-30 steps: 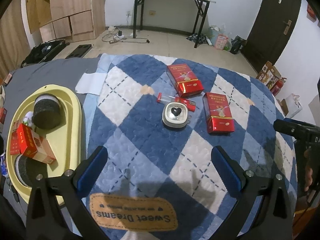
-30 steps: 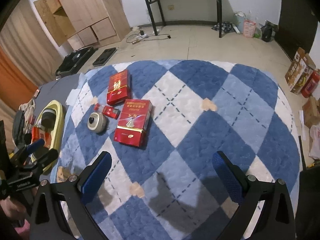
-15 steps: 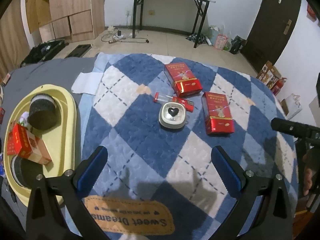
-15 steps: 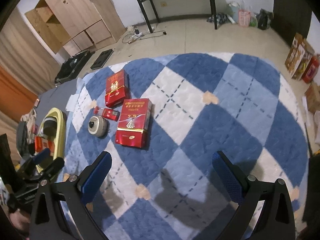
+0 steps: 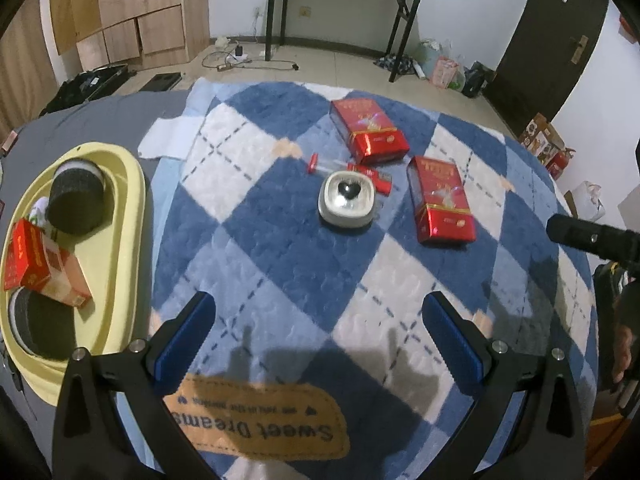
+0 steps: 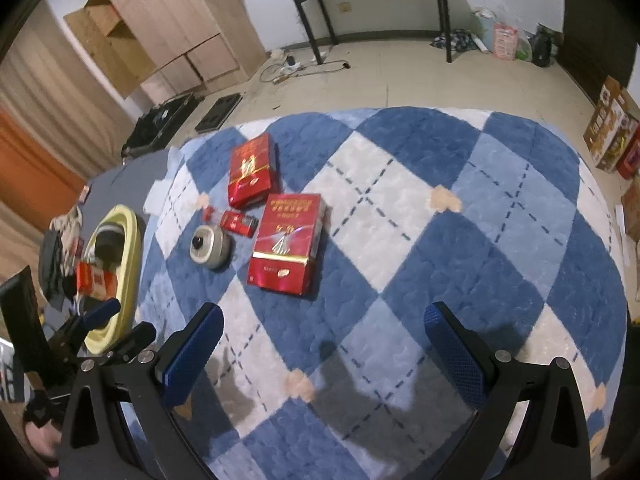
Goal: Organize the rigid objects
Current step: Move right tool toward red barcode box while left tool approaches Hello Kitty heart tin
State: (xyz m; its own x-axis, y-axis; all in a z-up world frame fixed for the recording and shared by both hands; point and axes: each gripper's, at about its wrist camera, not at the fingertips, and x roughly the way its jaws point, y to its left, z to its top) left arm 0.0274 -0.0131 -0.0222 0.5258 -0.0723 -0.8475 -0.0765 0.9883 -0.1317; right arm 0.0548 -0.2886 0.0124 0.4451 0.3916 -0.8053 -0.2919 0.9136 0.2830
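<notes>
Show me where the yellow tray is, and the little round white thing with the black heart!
yellow tray [image 5: 134,184], left wrist view, on its bare right rim.
round white thing with the black heart [image 5: 347,199], left wrist view, on its top face below the heart.

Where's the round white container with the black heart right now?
White container sits mid-blanket in the left wrist view, touching the small red pack behind it, left of the nearer red box.

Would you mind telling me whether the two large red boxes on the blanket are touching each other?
Apart. The left wrist view shows blue blanket between the farther red box and the nearer red box.
</notes>
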